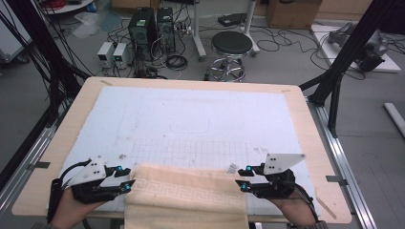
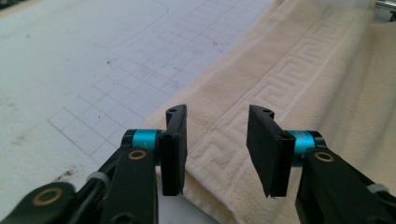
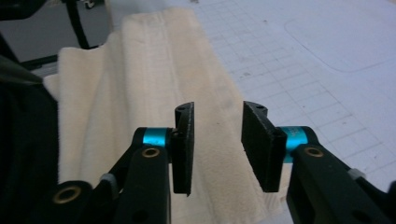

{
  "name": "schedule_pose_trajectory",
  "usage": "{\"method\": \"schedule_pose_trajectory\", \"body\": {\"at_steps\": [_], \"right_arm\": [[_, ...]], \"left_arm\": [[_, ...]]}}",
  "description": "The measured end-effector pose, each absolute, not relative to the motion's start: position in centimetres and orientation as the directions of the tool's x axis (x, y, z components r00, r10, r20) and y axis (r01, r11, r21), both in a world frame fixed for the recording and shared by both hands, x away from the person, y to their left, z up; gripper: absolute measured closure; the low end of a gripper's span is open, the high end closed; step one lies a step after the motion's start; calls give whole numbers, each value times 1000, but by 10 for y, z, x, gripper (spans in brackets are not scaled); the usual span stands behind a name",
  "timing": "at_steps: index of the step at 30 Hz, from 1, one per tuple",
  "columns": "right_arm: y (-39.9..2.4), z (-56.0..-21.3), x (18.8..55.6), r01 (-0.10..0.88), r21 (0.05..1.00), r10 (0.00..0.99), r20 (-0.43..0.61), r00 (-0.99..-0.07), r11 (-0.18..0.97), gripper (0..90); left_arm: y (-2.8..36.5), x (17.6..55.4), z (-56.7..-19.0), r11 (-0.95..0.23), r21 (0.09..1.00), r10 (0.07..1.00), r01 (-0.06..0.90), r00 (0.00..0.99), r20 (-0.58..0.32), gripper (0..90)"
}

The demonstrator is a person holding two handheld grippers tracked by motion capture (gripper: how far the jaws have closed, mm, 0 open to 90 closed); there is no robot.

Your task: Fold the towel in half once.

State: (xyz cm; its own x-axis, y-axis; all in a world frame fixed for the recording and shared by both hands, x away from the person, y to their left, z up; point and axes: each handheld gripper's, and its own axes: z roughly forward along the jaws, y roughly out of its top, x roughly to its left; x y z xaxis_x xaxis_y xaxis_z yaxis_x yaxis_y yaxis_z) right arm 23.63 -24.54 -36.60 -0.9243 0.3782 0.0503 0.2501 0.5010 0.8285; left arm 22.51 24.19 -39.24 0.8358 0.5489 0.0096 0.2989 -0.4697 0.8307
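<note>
While the cream towel (image 1: 186, 193) lay folded along the table's (image 1: 305, 143) near edge, part hanging over it, the left gripper (image 1: 128, 180) and right gripper (image 1: 241, 178) stood released at its two ends, gripping nothing, so any further folding seemingly remained.

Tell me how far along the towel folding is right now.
The cream towel already lies doubled at the table's near edge, part hanging over it. Left tongs and right tongs sit open at its two ends, holding nothing. Any further fold, or pulling the overhang onto the mat, looks left to do.
</note>
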Motion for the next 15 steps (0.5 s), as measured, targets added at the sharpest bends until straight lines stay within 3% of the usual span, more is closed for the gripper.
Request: {"method": "schedule_pose_trajectory", "body": {"at_steps": [7, 9, 15], "right_arm": [[-228, -416, 268, 312, 781, 398, 89, -913, 540, 522], [-224, -428, 273, 334, 753, 394, 108, -913, 567, 528], [-217, -430, 268, 285, 726, 344, 71, -936, 626, 778]], "left_arm": [[226, 258, -424, -503, 780, 593, 373, 805, -4, 498], [224, 263, -426, -516, 770, 588, 375, 809, 0, 523], [214, 261, -428, -575, 746, 562, 337, 825, 60, 768]]}}
